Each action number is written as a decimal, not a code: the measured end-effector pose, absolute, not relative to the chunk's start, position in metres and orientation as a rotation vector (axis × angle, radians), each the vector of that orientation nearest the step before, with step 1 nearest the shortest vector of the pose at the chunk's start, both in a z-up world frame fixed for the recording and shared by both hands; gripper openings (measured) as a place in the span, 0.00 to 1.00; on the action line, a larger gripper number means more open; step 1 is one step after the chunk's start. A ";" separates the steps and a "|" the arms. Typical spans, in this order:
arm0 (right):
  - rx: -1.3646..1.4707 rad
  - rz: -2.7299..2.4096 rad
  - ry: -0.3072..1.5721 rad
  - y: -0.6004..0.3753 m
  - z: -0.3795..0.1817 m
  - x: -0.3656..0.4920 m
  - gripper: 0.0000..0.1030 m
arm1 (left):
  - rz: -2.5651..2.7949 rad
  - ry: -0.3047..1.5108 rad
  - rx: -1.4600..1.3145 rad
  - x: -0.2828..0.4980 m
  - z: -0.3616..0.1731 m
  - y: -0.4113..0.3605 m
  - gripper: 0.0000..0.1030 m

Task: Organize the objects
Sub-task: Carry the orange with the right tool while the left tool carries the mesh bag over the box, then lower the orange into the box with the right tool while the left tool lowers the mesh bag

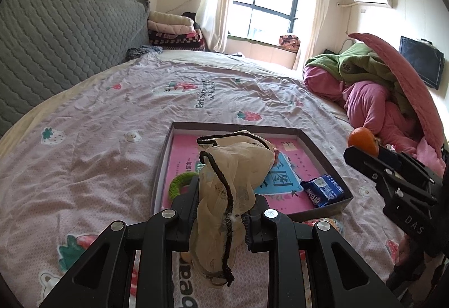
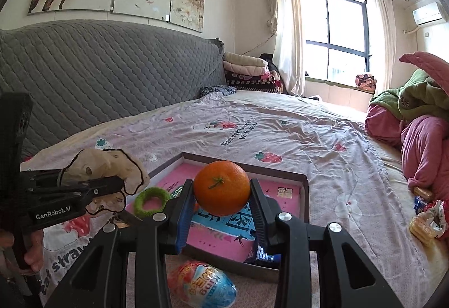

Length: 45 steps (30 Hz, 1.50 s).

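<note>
A shallow grey box (image 1: 165,156) (image 2: 304,190) with a pink printed floor lies on the bed. In it are a green ring (image 1: 179,184) (image 2: 150,201) and a blue snack packet (image 1: 322,190) (image 2: 263,253). My left gripper (image 1: 224,204) (image 2: 118,190) is shut on a beige mesh drawstring pouch (image 1: 235,167) (image 2: 112,165), held above the box's near left side. My right gripper (image 2: 221,195) (image 1: 370,151) is shut on an orange (image 2: 221,187) (image 1: 363,139), which hangs over the box's near right part.
A plastic-wrapped egg-shaped toy (image 2: 202,282) lies on the sheet in front of the box. Wrapped snacks (image 2: 423,223) sit at the right by a pile of pink and green bedding (image 2: 415,123). A grey quilted headboard (image 2: 112,72) runs along the left.
</note>
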State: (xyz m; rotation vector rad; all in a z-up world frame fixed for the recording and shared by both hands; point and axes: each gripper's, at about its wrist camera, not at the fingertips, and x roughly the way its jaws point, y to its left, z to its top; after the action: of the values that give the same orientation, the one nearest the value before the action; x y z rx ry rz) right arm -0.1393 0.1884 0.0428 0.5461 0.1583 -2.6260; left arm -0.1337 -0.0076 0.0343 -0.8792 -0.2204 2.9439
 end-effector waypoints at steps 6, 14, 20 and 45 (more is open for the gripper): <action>0.563 -2.630 0.144 0.197 0.043 -0.149 0.37 | 2.934 -0.219 -0.878 -0.150 0.034 -0.002 0.25; 0.571 -2.607 0.119 0.196 0.047 -0.166 0.37 | 2.913 -0.247 -0.883 -0.168 0.032 -0.001 0.25; 0.619 -2.579 0.163 0.186 0.035 -0.177 0.37 | 2.888 -0.255 -0.940 -0.181 0.019 0.001 0.25; 0.927 -2.450 0.230 0.166 -0.025 -0.201 0.37 | 2.770 -0.256 -1.061 -0.227 -0.020 0.021 0.25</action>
State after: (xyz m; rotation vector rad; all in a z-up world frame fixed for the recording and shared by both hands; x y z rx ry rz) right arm -0.2006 0.1661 -0.0247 0.9271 0.2296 -2.4501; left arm -0.2266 0.0206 -0.0200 -1.0607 -0.2555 2.7702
